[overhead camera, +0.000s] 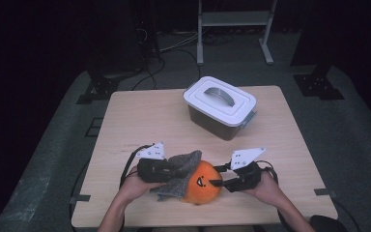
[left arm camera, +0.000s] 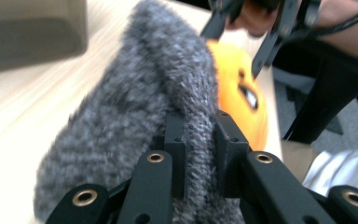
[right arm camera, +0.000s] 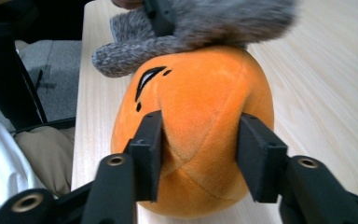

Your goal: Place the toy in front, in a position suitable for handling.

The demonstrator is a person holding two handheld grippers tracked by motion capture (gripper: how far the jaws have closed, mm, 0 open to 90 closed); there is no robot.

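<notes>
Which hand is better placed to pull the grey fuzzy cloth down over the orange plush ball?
Left. The left tongs are shut on the grey fuzzy cloth, which drapes the top of the orange plush ball. The right tongs squeeze the ball.

Light wooden table (overhead camera: 140, 121) standing on grey floor mat (overhead camera: 63, 145). Lidded plastic storage box (overhead camera: 220, 107) sitting toward far edge, white lid with handle. Orange plush pumpkin (overhead camera: 202, 186) resting near front edge, grey fuzzy cloth (overhead camera: 179, 169) draping over it.

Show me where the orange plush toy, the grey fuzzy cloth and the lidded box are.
orange plush toy (right arm camera: 205, 116): right gripper view, front fabric.
grey fuzzy cloth (left arm camera: 135, 107): left gripper view, fuzzy surface.
lidded box (overhead camera: 200, 99): high view, white lid.
</notes>
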